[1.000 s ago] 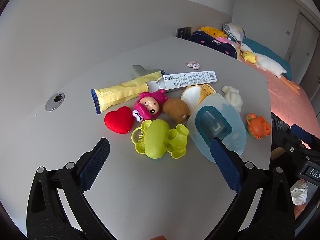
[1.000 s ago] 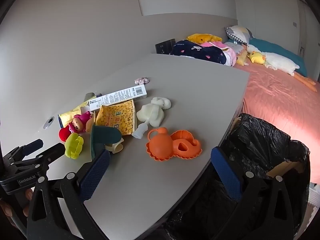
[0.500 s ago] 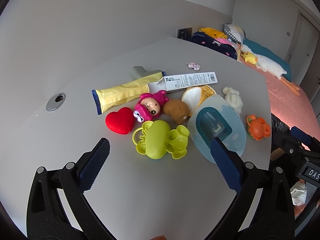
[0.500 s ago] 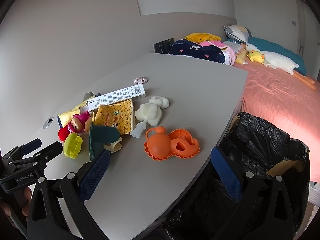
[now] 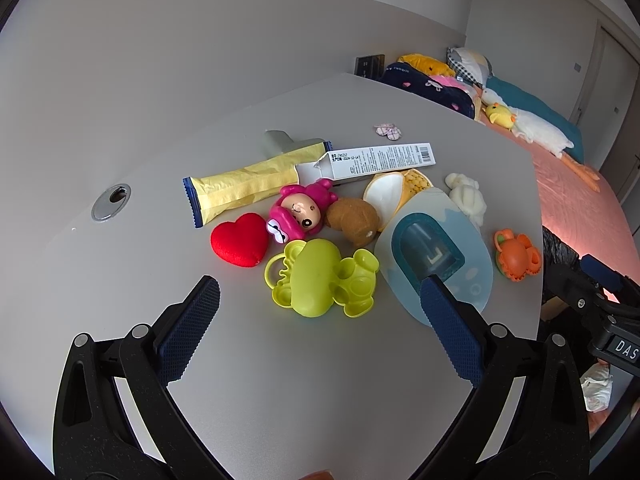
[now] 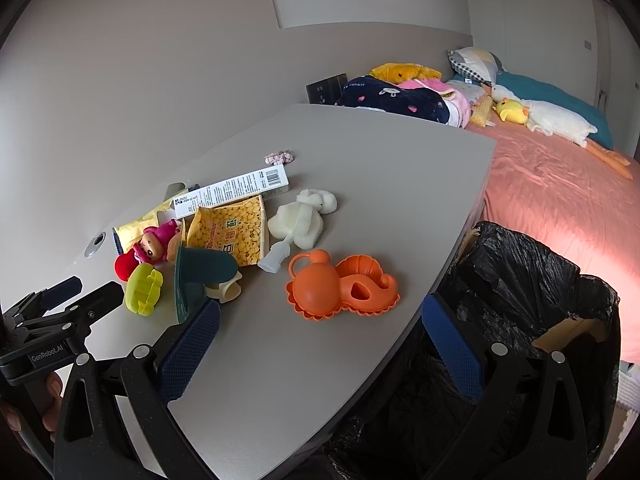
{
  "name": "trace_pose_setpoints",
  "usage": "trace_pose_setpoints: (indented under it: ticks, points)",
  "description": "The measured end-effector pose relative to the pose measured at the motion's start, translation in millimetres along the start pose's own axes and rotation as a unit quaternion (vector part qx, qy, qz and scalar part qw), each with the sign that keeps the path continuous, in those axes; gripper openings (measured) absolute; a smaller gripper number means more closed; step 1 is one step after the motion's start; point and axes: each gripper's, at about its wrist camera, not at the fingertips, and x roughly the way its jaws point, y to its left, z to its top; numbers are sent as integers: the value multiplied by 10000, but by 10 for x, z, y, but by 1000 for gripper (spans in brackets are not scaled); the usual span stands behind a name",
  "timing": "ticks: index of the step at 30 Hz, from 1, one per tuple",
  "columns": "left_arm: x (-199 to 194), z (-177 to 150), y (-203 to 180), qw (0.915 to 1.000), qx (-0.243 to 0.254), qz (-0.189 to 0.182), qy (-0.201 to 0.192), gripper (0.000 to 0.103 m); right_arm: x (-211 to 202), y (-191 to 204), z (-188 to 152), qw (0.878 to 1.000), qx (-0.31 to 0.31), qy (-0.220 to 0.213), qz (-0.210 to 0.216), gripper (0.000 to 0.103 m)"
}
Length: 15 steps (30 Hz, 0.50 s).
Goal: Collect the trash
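On the grey table (image 5: 280, 380) lie a long yellow wrapper (image 5: 244, 186), a torn white carton (image 5: 376, 160) and a yellow snack bag (image 6: 232, 232), mixed with toys. A bin with a black bag (image 6: 528, 300) stands at the table's right edge. My left gripper (image 5: 320, 312) is open and empty, just short of a green toy mould (image 5: 320, 278). My right gripper (image 6: 320, 332) is open and empty, over the table edge near an orange toy mould (image 6: 340, 284) and the bin. The left gripper also shows in the right wrist view (image 6: 76, 296).
Toys lie among the trash: a red heart (image 5: 240, 240), a pink doll (image 5: 300, 214), a brown plush (image 5: 354, 220), a white plush (image 6: 304, 216), a teal dustpan-like scoop (image 5: 432, 256). A metal grommet (image 5: 110, 202) is at the left. A bed (image 6: 560, 184) lies beyond.
Both grippers have drifted slightly; the objects sit a little lower in the left wrist view. Both stay open and empty. No object on the table has moved.
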Motion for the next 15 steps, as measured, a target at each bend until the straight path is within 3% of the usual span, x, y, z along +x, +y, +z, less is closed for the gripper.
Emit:
trace_pose_setpoints:
  ticks: [15]
  points:
    - [0, -4, 4, 10000, 10, -2, -7, 97, -10, -14, -8, 10000, 31, 23, 6, 100]
